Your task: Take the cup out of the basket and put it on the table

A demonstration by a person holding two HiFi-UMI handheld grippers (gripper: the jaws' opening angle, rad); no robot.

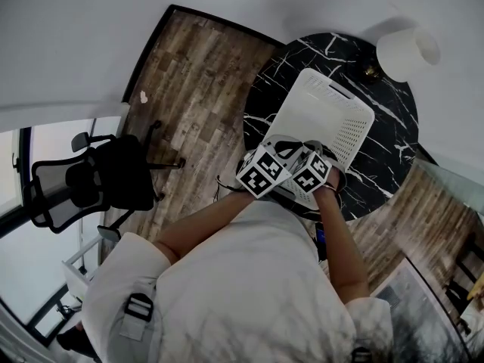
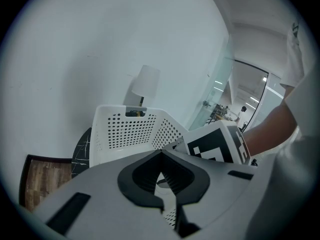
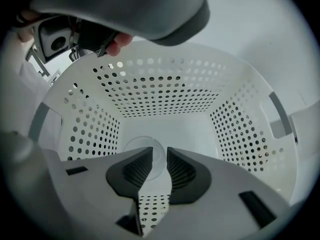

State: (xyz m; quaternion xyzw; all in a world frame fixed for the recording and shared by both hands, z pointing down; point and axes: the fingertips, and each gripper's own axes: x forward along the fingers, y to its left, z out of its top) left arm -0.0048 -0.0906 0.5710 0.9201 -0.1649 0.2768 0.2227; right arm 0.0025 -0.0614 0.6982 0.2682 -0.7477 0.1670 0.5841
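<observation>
White perforated basket (image 3: 165, 94) admits the right gripper (image 3: 160, 151), jaws narrowly parted astride the clear cup (image 3: 141, 143) rim for pinching; left gripper (image 2: 161, 154) closed, empty.

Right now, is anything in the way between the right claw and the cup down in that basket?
Nothing visible is. The right claw points straight down into the white basket with its jaws apart. The clear cup sits on the basket's bottom just beyond its tips, with only open space between them.
</observation>
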